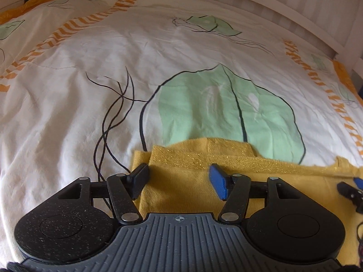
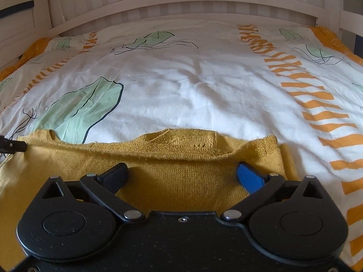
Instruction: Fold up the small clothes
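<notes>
A mustard-yellow knit garment [image 1: 181, 181] lies flat on the bed cover, its glittery far edge toward the headboard. My left gripper [image 1: 179, 179] hovers over the garment's left part, open, its black finger [image 1: 140, 176] near the cloth's left edge; nothing is pinched between the pads. In the right wrist view the same garment [image 2: 181, 170] spreads under my right gripper [image 2: 182, 176], which stands wide open above the knit near the neckline [image 2: 190, 140]. The right gripper's tips [image 1: 349, 190] show at the left wrist view's right edge. A tip of the left gripper [image 2: 11, 147] shows at the garment's left corner.
The bed cover [image 2: 204, 79] is white with green leaf prints [image 1: 226, 113] and orange striped bands [image 2: 317, 104], slightly wrinkled. A white slatted headboard [image 2: 181, 2] rises at the far end. A white bed frame rail [image 1: 317, 29] runs along the far right.
</notes>
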A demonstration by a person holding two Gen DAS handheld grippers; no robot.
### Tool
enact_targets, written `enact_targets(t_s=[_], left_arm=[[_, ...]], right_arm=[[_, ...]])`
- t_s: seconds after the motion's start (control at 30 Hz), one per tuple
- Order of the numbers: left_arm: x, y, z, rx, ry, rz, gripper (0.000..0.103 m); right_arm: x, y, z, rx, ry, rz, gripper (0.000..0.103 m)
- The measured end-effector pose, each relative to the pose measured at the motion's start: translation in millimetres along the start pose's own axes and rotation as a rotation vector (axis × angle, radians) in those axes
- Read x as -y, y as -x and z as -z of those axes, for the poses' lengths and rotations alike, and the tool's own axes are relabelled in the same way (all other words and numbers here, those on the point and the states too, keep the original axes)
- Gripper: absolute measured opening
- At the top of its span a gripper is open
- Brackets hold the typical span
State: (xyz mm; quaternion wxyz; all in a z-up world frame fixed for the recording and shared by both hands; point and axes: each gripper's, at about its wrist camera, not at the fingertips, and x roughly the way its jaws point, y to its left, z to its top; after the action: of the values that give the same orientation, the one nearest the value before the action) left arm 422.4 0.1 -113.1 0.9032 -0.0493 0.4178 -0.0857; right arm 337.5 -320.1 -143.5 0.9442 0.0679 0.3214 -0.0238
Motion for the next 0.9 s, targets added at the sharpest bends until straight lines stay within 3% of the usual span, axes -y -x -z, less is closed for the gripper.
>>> enact_targets(t_s=[0.13,0.3,0.53,0.8,0.9], left_arm=[[-4,-7,-2,-0.016,0.044,0.005,0.064],[4,-7,-1,-0.016,0.018,-0.024,0.066],[17,30,11,-0.015,-0.002,-0.034,0.066],[41,42,40,-0.124,-0.096,-0.146,0.068],[42,41,44,-0.115,-0.107,-0.159,0.072]], right_arm=[[1,-4,1,0.015,-0.006,-0.001,0.103],[1,-5,4,0.031,-0.007,0.0,0.103],[2,-5,5,0.037,-0.014,-0.006,0.103],[1,-6,5,0.038,-0.009,-0.002,0.103],[1,-6,5,0.037,-0.007,0.0,0.103]])
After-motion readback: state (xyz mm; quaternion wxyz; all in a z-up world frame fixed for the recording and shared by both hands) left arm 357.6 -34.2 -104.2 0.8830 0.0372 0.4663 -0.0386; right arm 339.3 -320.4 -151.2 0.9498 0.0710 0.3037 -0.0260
